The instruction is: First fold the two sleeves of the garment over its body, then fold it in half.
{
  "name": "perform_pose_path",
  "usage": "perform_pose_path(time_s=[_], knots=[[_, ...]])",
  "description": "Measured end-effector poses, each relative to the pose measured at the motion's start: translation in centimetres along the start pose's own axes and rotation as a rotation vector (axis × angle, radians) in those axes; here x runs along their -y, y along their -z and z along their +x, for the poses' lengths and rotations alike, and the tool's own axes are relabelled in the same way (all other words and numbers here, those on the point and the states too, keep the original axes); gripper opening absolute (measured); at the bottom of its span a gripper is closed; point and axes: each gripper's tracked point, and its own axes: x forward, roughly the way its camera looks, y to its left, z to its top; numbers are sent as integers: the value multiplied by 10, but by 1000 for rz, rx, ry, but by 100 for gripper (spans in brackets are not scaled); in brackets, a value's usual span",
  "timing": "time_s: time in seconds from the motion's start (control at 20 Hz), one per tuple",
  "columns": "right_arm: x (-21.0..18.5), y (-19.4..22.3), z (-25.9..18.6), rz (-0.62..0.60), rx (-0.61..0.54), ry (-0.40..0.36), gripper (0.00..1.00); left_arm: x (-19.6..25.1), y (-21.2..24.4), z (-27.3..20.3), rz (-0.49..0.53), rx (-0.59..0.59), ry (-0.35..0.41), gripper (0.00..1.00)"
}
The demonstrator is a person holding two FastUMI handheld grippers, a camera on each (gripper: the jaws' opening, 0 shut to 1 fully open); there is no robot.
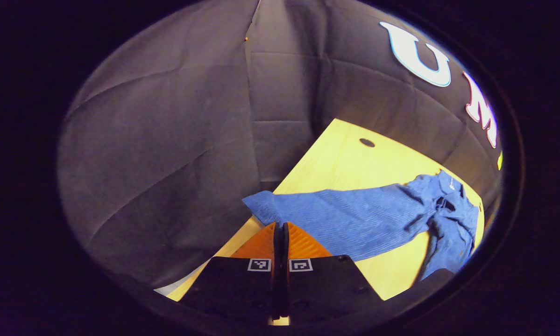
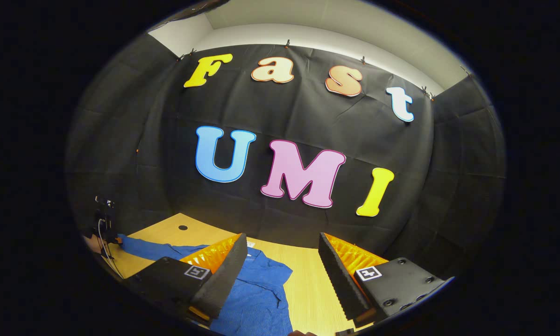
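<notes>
A blue ribbed garment (image 1: pixel 364 214) lies on the yellow wooden table (image 1: pixel 345 158). One sleeve (image 1: pixel 280 207) is drawn out straight toward me, and its end reaches past the table's edge. My left gripper (image 1: pixel 280 225) is shut, with its tips pinching the near edge of that sleeve. The rumpled body and collar (image 1: pixel 448 205) lie at the far right. In the right gripper view the garment (image 2: pixel 261 289) lies under my right gripper (image 2: pixel 282 238), which hangs open above the cloth with nothing between its fingers. The left gripper (image 2: pixel 103 224) and a hand (image 2: pixel 90 242) sit at the sleeve's end.
The table has a small round hole (image 1: pixel 367 142) near its far corner. Black cloth walls close in behind and beside the table. Bare wood (image 2: pixel 308 289) shows to the right of the garment under the right gripper.
</notes>
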Motion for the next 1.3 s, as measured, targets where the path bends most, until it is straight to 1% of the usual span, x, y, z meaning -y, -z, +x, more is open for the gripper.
perform_pose_path(time_s=[0.2, 0.3, 0.35, 0.4, 0.45, 0.55, 0.6, 0.75, 0.8, 0.85, 0.95, 1.0, 1.05, 1.15, 1.3], knots=[[5, 7, 2, 31, -2, -23, 93, 42, -35, -25, 10, 52, 121, 0], [10, 11, 4, 45, -4, -37, 93, 74, -52, -41, 13, 74, 182, 0], [14, 12, 4, 54, -2, -40, 97, 90, -60, -48, 23, 82, 209, 0], [19, 13, 4, 64, -4, -39, 97, 108, -68, -54, 40, 92, 236, 0], [25, 15, 4, 74, -5, -36, 93, 128, -75, -63, 64, 100, 266, 0], [40, 21, 1, 84, -11, -24, 93, 170, -86, -80, 119, 123, 321, 0], [49, 24, 1, 86, -14, -13, 97, 192, -91, -90, 145, 136, 351, 0], [79, 32, -2, 110, -29, 27, 97, 264, -96, -115, 198, 148, 454, 0], [90, 35, -4, 122, -34, 43, 93, 288, -98, -120, 211, 148, 490, 0], [100, 38, -5, 134, -40, 60, 93, 312, -98, -123, 231, 156, 526, 0], [117, 48, -7, 156, -59, 88, 93, 361, -99, -113, 272, 197, 564, 0], [123, 53, -9, 166, -76, 94, 92, 386, -92, -107, 265, 175, 590, 0], [130, 57, -10, 172, -90, 107, 97, 411, -79, -103, 263, 140, 633, 0], [149, 60, -15, 158, -91, 139, 97, 455, -55, -91, 292, 82, 696, 0], [172, 70, -23, 142, -115, 187, 97, 504, -22, -64, 368, 13, 727, 0]])
